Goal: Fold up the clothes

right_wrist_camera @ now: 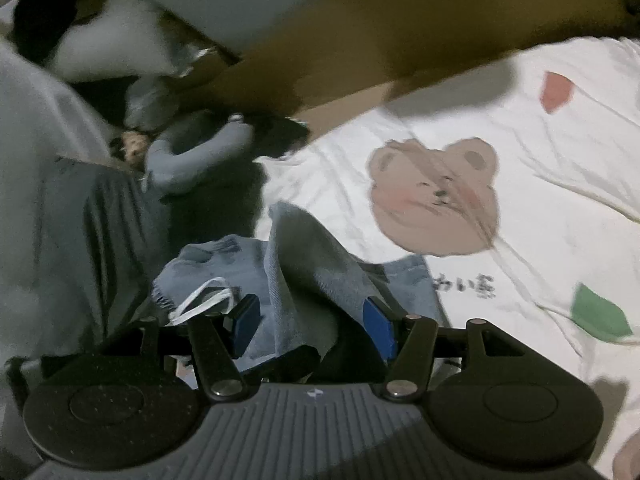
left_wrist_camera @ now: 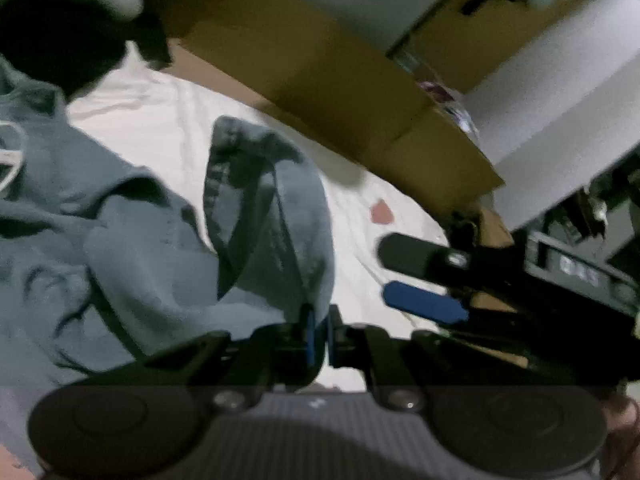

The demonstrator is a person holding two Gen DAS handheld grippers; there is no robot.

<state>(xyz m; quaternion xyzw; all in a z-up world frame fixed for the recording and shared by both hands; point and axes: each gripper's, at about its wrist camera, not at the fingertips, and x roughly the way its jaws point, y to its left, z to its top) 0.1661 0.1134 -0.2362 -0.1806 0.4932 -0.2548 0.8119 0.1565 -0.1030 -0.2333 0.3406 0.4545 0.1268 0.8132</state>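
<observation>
A blue-grey garment (left_wrist_camera: 132, 248) with a white drawstring (left_wrist_camera: 10, 160) lies crumpled on the white sheet. One fold of it rises in a loop and runs down into my left gripper (left_wrist_camera: 319, 332), which is shut on that fabric. My right gripper (left_wrist_camera: 416, 278) shows to the right, one black finger above a blue pad, apart from the cloth. In the right wrist view the right gripper (right_wrist_camera: 312, 326) stands open, its blue pads (right_wrist_camera: 246, 320) wide apart. A ridge of the garment (right_wrist_camera: 312, 264) and the drawstring (right_wrist_camera: 204, 300) lie loosely between and beside them.
A cardboard box (left_wrist_camera: 320, 80) stands along the far side of the bed. The sheet (right_wrist_camera: 540, 200) is printed with a bear face (right_wrist_camera: 436, 196) and coloured leaves. More grey clothing (right_wrist_camera: 60, 200) is piled at the left. Dark equipment (left_wrist_camera: 580, 272) sits at the right.
</observation>
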